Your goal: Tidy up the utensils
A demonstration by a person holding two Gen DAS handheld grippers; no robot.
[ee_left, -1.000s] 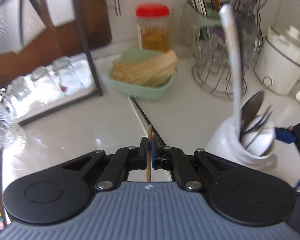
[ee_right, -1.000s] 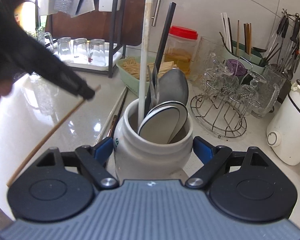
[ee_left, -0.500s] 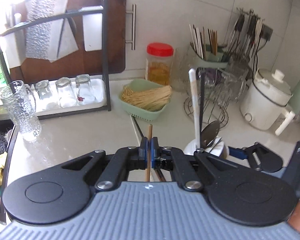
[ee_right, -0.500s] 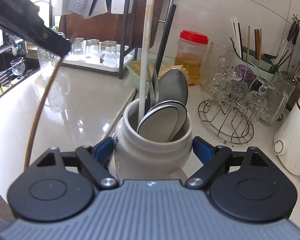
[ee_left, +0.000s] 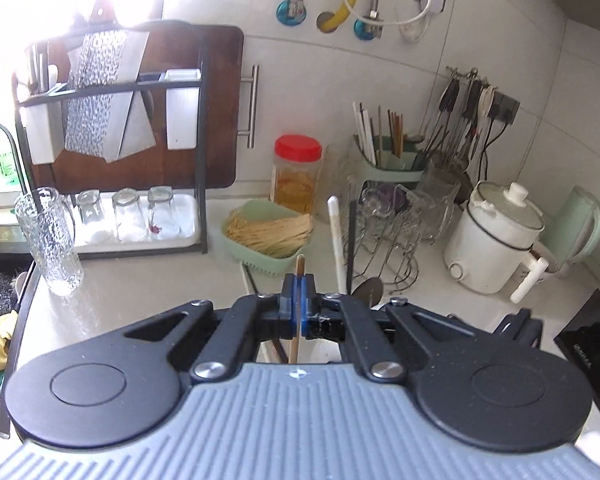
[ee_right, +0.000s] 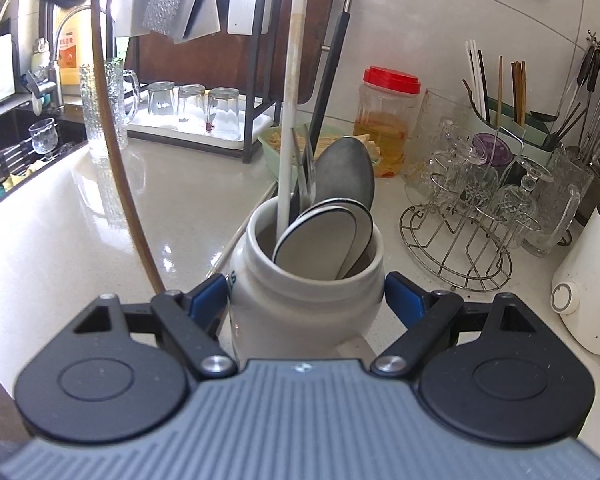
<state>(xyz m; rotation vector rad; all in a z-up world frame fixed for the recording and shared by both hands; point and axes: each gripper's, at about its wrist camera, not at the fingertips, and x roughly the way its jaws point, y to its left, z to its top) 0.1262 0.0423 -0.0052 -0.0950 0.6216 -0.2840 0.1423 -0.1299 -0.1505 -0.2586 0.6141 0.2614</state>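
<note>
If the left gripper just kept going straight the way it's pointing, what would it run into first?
Probably the green basket of thin sticks: it lies just beyond the left gripper, which is shut on a wooden chopstick. The white utensil jar's tall handles stand slightly right of that line. Depth is uncertain.

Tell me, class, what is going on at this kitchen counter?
A person is sorting utensils with a hand-held tool in each hand. The left tool is shut on a wooden chopstick, held up in the air above the counter. The right tool straddles a white jar that already holds spoons and chopsticks.
</note>
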